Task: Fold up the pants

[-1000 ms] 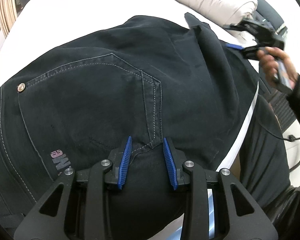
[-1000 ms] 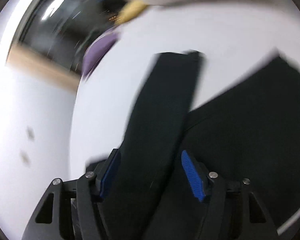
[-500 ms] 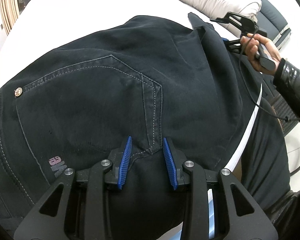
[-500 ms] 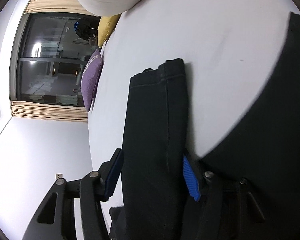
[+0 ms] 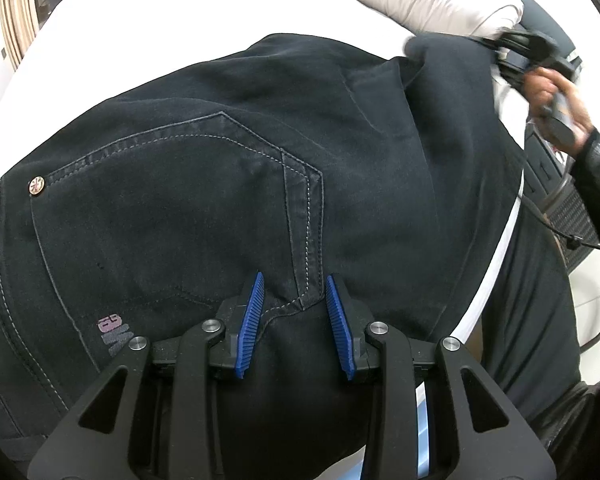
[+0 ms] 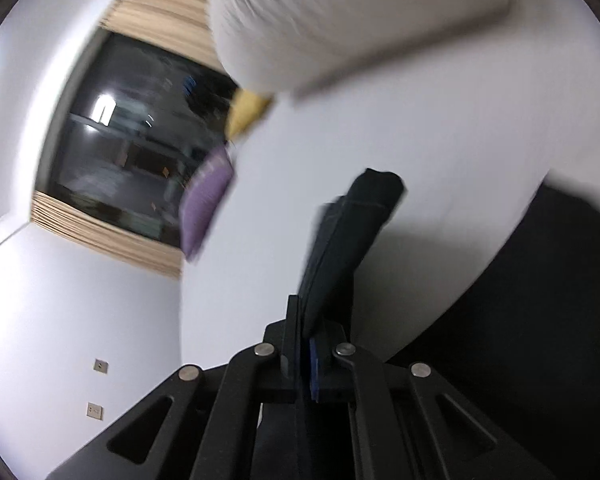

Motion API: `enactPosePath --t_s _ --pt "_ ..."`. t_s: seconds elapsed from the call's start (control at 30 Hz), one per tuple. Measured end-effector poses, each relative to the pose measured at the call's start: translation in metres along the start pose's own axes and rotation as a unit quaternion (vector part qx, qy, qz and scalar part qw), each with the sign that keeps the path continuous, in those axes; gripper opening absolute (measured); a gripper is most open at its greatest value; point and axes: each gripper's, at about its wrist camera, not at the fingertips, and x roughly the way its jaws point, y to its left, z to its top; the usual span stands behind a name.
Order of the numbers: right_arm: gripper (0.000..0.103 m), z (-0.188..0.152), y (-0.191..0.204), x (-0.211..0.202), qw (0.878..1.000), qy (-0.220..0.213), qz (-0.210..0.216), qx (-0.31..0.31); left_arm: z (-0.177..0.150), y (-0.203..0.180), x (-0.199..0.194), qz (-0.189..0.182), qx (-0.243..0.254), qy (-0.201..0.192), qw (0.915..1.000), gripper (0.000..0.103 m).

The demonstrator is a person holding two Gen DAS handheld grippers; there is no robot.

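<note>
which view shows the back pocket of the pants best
The left wrist view: the back pocket fills the frame, with its stitching and rivet sharp. The right wrist view is blurred and shows only a pinched leg end, no pocket.

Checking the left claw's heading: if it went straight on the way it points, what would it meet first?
The left claw points down at the pants on the bed; it would meet the back-pocket corner between its fingers first, if not already touching.
</note>
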Motion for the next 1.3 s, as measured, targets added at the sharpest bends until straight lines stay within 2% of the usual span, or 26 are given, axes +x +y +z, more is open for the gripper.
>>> enactPosePath --t_s 0.1,0.13,0.27,0.33,0.4,0.5,0.53,0.57,0.6,0.63,0.67,0.7,0.73,0.93,1.13,1.3 --pt "0.004 0.002 -0.024 -0.060 0.998 -0.050 -0.014 0.024 -0.001 0.001 -0.001 0.000 -0.004 -0.003 1.0000 0.033" --pt "0.004 -0.002 -0.040 -0.078 0.997 -0.062 -0.041 0.033 -0.001 0.001 -0.001 0.000 -0.005 -0.005 1.0000 0.033" --pt "0.004 -0.031 -0.084 -0.105 0.987 -0.057 -0.139 0.059 -0.003 0.001 -0.001 0.006 -0.006 -0.007 0.9999 0.033" --pt "0.004 -0.046 -0.097 -0.110 0.982 -0.056 -0.168 0.063 -0.004 -0.001 0.000 0.009 -0.003 -0.004 0.9999 0.033" --pt "0.005 -0.054 -0.108 -0.108 0.981 -0.049 -0.170 0.082 -0.003 -0.006 0.002 0.013 -0.001 -0.001 0.9999 0.033" --pt "0.009 -0.057 -0.114 -0.105 0.986 -0.033 -0.132 0.098 -0.003 -0.009 0.003 0.016 -0.002 -0.002 0.9999 0.033" --pt "0.018 -0.059 -0.114 -0.110 0.987 -0.033 -0.122 0.101 -0.003 -0.010 0.002 0.017 -0.003 -0.003 0.9998 0.033" --pt "0.035 -0.058 -0.116 -0.112 0.988 -0.035 -0.107 0.106 -0.002 -0.011 0.002 0.019 -0.005 -0.004 0.9998 0.033" --pt "0.040 -0.057 -0.118 -0.112 0.988 -0.038 -0.100 0.109 -0.002 -0.015 0.002 0.020 -0.005 -0.004 0.9998 0.033" --pt "0.041 -0.055 -0.119 -0.113 0.988 -0.044 -0.097 0.110 -0.003 -0.014 0.002 0.021 -0.005 -0.004 0.9998 0.033" --pt "0.028 -0.053 -0.122 -0.114 0.988 -0.050 -0.096 0.110 -0.003 -0.015 0.002 0.022 -0.005 -0.004 0.9997 0.033" --pt "0.011 -0.052 -0.124 -0.115 0.988 -0.052 -0.099 0.109 -0.003 -0.017 0.002 0.023 -0.004 -0.004 0.9997 0.033" --pt "0.005 -0.054 -0.125 -0.114 0.987 -0.050 -0.108 0.108 -0.003 -0.018 0.002 0.023 -0.004 -0.003 0.9997 0.033" --pt "0.003 -0.057 -0.125 -0.134 0.983 -0.072 -0.136 0.100 0.001 -0.021 0.005 0.021 0.001 0.004 0.9998 0.033" --pt "0.003 -0.050 -0.107 -0.151 0.974 -0.087 -0.199 0.063 0.010 -0.018 0.008 0.011 0.006 0.011 0.9999 0.033" --pt "0.002 -0.046 -0.129 -0.122 0.968 -0.029 -0.241 0.068 0.014 -0.011 0.007 0.004 0.005 0.009 0.9999 0.033"
